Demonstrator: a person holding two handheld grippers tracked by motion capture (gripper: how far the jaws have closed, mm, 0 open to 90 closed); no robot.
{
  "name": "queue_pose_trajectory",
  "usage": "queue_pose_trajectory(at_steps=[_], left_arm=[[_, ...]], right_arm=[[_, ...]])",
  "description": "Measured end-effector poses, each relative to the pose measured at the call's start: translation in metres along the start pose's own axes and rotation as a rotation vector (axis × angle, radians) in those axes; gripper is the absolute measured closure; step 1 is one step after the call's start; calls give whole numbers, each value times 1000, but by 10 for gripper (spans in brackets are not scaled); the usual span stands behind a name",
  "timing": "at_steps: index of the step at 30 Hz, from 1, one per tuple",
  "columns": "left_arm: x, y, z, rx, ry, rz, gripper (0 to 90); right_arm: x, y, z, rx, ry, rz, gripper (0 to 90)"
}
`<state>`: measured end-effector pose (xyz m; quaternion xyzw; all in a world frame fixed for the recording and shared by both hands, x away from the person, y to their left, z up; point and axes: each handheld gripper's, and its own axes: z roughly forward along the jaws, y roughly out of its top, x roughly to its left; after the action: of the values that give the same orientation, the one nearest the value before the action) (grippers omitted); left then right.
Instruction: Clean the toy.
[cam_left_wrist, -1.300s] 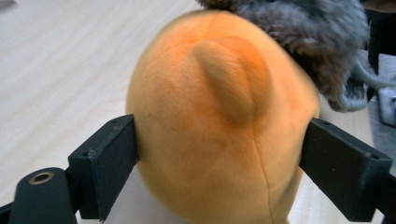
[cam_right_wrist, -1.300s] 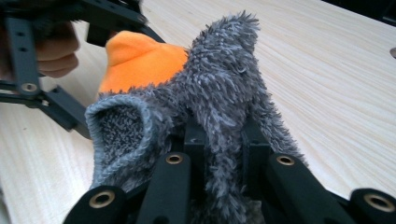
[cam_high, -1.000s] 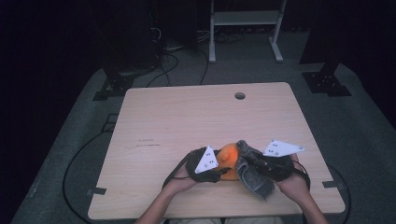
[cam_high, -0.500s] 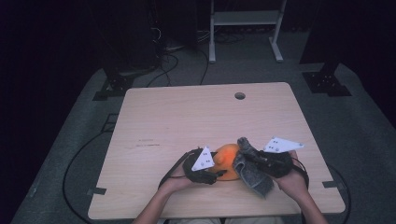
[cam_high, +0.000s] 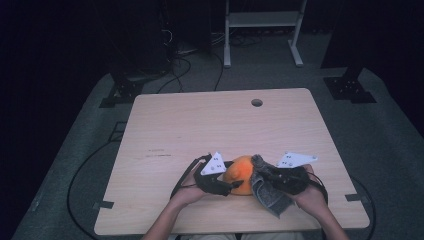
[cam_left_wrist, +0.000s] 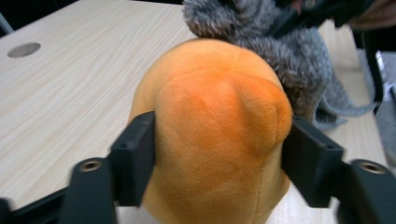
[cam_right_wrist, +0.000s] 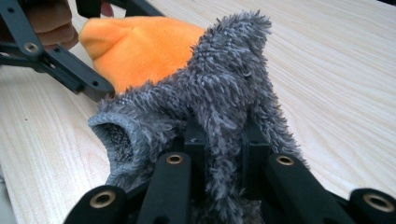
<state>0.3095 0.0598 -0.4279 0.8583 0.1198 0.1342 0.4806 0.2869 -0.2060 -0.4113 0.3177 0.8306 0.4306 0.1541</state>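
Note:
An orange plush toy sits on the wooden table near its front edge. My left gripper holds it from the left. In the left gripper view the pads press on both sides of the plush, and the jaws have just been opening a little. A grey fuzzy cloth, shaped like a sock, lies against the plush's right side. My right gripper is shut on it. In the right gripper view a fold of the cloth is pinched between the jaws, with the plush behind it.
A round cable hole lies at the table's far side. Cables trail from both grippers over the front edge. Beyond the table stand a white frame and dark stands on the carpet.
The right gripper with the grey cloth has edged slightly left toward the plush. The left hand and the plush have stayed where they were.

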Motion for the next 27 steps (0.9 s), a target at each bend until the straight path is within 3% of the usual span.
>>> queue_pose_trajectory(at_steps=[2,5,7,8,10,12,14,15,18,19,21,23,25,27], left_arm=[[-1,-2,0,8,2,31,405],[1,-3,-1,7,-1,29,401],[4,-2,-2,17,-2,-2,345],[8,0,-4,9,-14,-55,285],[13,3,-11,-63,-37,-144,177],[15,7,-14,-82,-43,-165,166],[12,6,-7,-5,-27,-143,166],[11,2,-2,14,-58,-155,167],[5,0,4,32,-54,-133,191],[3,1,5,35,-39,-111,261],[0,4,3,2,-12,-62,377],[-1,7,1,-53,4,-17,432],[0,10,1,-65,8,23,433],[2,7,3,-61,9,17,408]], right_arm=[[-2,6,-7,-54,-22,3,765],[-4,8,-5,-60,-21,15,765],[-3,5,3,-36,-12,18,765],[-3,3,6,-34,-7,22,766],[3,4,6,-30,-2,13,766],[4,4,5,-32,2,7,766],[9,5,6,-35,12,-6,766],[11,5,6,-31,14,-10,765],[13,4,5,-23,14,-20,765],[13,3,5,-17,6,-22,764],[11,3,3,-22,-5,-18,764],[8,5,-3,-34,-15,-10,765],[6,6,-8,-53,-28,-5,765],[7,6,-7,-47,-37,-7,765]])
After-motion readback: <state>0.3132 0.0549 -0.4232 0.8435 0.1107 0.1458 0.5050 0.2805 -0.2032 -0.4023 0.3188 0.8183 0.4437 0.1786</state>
